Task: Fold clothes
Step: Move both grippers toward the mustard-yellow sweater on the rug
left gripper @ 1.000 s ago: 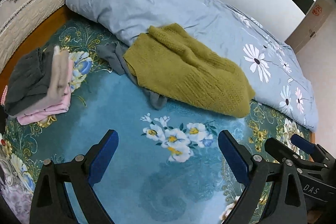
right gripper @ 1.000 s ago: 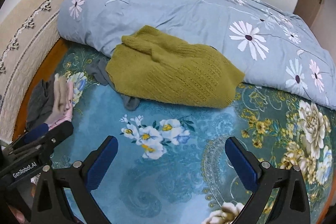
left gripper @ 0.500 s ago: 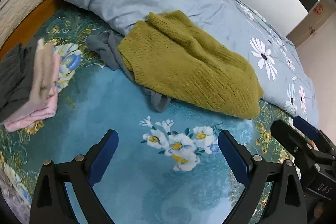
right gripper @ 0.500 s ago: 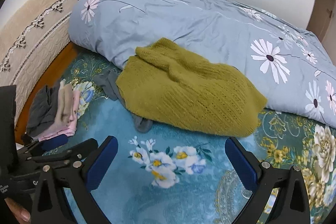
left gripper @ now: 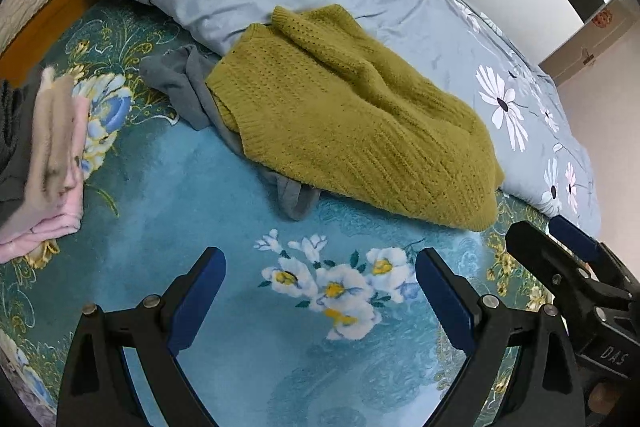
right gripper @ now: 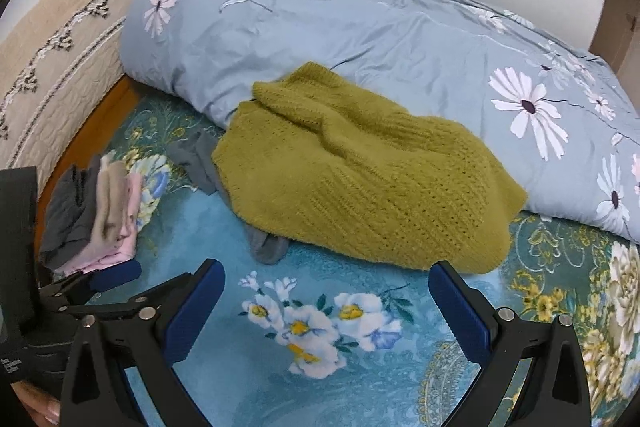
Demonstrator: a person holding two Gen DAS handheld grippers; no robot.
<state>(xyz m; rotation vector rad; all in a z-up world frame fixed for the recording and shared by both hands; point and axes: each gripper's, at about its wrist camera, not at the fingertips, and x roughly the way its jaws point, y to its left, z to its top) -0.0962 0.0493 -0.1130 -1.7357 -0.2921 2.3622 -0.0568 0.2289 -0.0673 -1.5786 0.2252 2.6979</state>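
Both views have closed in on the olive sweater, which half hides a grey garment. Left gripper and right gripper: jaws wide apart, holding nothing.

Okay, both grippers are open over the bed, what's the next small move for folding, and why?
Probably ease both grippers forward to the near hem of the mustard knit sweater. The left gripper and right gripper are open and empty above the floral bedspread. The sweater lies crumpled over a grey garment, while the folded stack already sits aside.
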